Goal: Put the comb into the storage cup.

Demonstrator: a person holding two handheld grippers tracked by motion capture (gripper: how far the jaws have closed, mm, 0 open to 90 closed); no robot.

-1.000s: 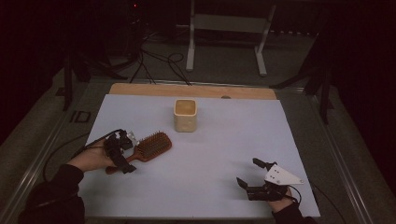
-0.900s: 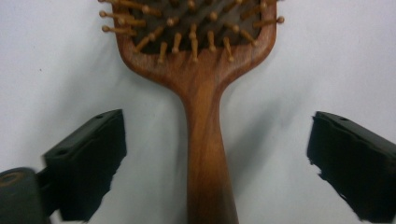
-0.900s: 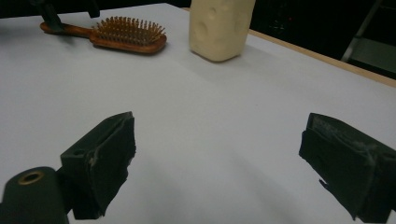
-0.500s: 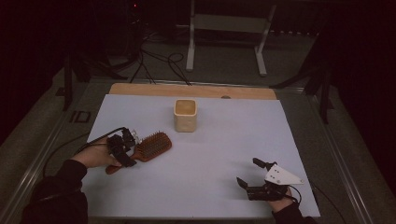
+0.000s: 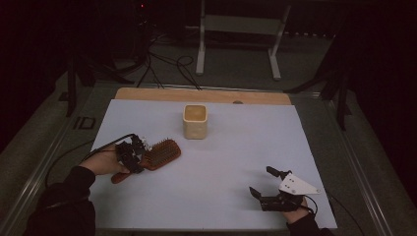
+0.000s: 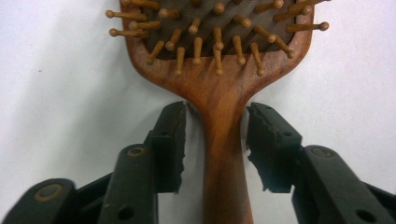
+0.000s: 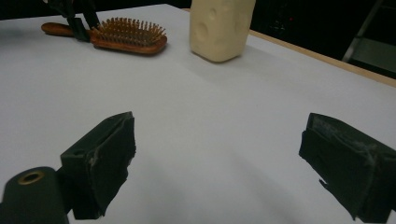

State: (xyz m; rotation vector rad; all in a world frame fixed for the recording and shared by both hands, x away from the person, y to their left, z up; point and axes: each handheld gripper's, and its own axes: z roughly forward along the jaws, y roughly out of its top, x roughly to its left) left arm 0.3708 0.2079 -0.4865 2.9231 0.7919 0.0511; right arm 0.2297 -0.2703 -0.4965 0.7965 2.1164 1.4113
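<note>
A brown wooden hairbrush (image 5: 161,153) lies bristles-up on the white tabletop (image 5: 236,147), at the left. My left gripper (image 5: 136,158) straddles its handle near the neck. In the left gripper view the hairbrush (image 6: 219,79) has a jaw on each side of its handle, with slim gaps, so the left gripper (image 6: 215,109) is open. My right gripper (image 5: 260,181) rests near the front right edge, open wide, with nothing between its fingers. The right gripper view looks past the right gripper (image 7: 219,135) to the hairbrush (image 7: 126,35) and the left gripper (image 7: 77,18) beyond.
A cream square cup (image 5: 195,121) stands upright at the back centre, also in the right gripper view (image 7: 222,28). A wooden strip (image 5: 201,96) borders the far edge. Cables and a metal stand lie on the dark floor beyond.
The left hand and its gripper have edged slightly right along the brush handle. The brush, the cup and the right gripper stay where they were.
</note>
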